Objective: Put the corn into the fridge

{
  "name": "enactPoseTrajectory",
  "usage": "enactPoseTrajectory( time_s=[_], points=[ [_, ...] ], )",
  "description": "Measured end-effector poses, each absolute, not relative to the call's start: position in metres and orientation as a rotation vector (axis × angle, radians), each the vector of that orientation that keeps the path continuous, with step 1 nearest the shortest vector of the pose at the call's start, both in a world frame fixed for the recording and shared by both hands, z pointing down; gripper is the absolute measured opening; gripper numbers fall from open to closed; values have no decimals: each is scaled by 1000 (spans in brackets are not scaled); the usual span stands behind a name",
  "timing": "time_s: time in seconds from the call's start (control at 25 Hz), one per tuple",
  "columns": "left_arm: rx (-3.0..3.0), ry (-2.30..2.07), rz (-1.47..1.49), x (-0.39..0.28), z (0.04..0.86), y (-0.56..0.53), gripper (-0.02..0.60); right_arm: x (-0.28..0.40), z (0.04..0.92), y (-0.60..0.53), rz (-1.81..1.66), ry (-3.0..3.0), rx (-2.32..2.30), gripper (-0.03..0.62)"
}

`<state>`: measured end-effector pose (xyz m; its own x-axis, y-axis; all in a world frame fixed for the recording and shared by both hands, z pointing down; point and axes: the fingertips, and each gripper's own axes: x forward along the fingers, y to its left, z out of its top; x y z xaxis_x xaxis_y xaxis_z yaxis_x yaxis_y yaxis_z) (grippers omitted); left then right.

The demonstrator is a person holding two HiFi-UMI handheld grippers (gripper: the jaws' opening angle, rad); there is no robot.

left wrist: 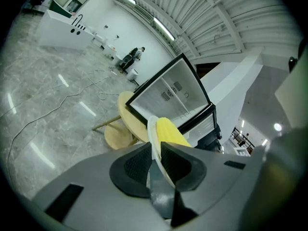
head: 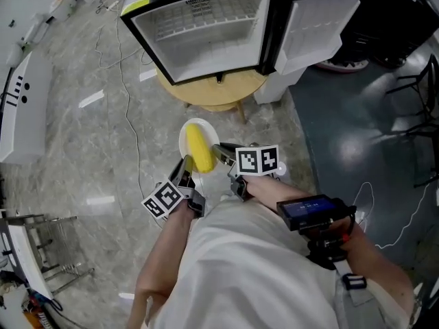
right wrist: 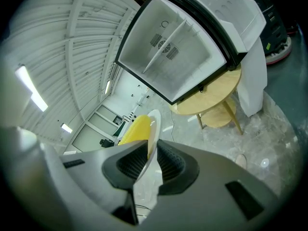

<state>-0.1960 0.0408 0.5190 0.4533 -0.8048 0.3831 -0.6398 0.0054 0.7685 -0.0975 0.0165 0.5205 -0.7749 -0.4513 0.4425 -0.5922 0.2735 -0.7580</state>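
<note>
Yellow corn (head: 199, 148) could roll off that stiff plate (head: 184, 138); left gripper (left wrist: 155, 148), right gripper (right wrist: 151, 148), fingers (left wrist: 132, 167) clamped on opposite rims.

1. The long, smooth yellow corn cob (head: 199, 147) lies flat on a small round white plate (head: 185, 134). One end points toward the fridge, and the cob covers most of the plate's middle. The plate is held above the floor. The left gripper (head: 185, 170) and the right gripper (head: 219, 151) pinch its rim from opposite sides.
2. The small black-framed fridge (head: 206, 29) stands on a round pale wooden table (head: 219, 91). Its white door (head: 312, 26) is swung wide open to the right. A shelf crosses its white interior. The fridge is ahead of the corn cob and apart from it.
</note>
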Motion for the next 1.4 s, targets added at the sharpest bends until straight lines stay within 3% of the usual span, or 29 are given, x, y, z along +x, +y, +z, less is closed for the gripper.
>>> enactPoseTrajectory(
  time_s=[1.4],
  points=[
    [1699,-1220,-181,-176,524,-85,63,-76,534,-106,1576,-2347,1033,61]
  ],
)
